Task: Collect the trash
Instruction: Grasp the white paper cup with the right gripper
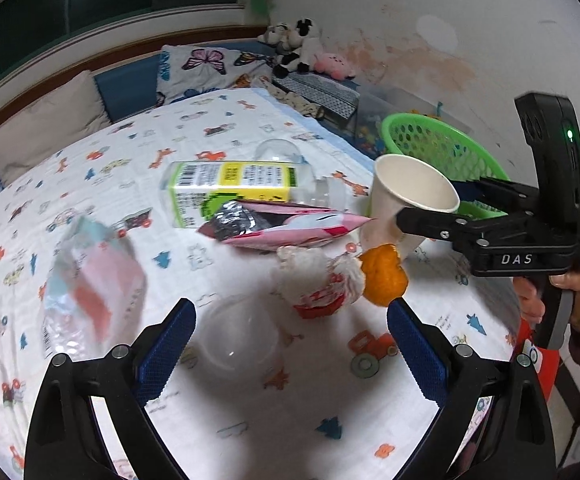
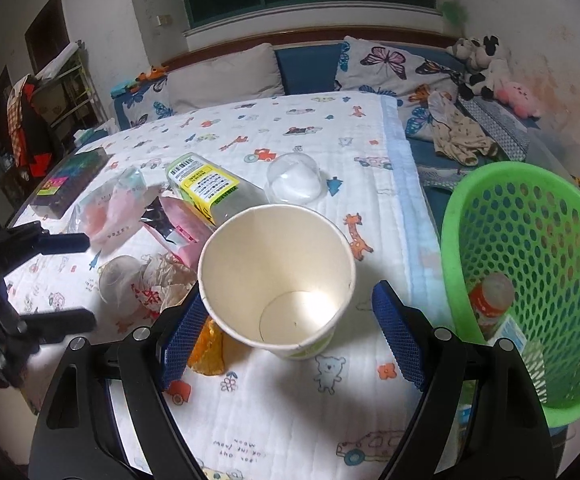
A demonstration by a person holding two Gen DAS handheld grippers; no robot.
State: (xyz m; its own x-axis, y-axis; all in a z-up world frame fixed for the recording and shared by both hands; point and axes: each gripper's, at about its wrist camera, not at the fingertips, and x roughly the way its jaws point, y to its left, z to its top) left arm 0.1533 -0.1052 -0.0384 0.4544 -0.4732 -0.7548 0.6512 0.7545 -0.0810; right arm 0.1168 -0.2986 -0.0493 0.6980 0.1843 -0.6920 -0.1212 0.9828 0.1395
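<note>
The paper cup (image 2: 275, 280) stands on the printed quilt (image 2: 290, 412) between the fingers of my right gripper (image 2: 285, 334), mouth tilted toward the lens. The jaws are spread: the left pad looks to touch the cup wall, the right pad stands clear, so nothing is clamped yet. I have straddled it low, probably to pinch the wall and carry it to the green basket (image 2: 530, 280) just to the right, where a bottle (image 2: 490, 300) already lies. My left gripper (image 1: 292, 352) hangs wide open above a clear dome lid (image 1: 241, 336), near an orange peel (image 1: 384, 278) and crumpled wrapper (image 1: 322, 284).
</note>
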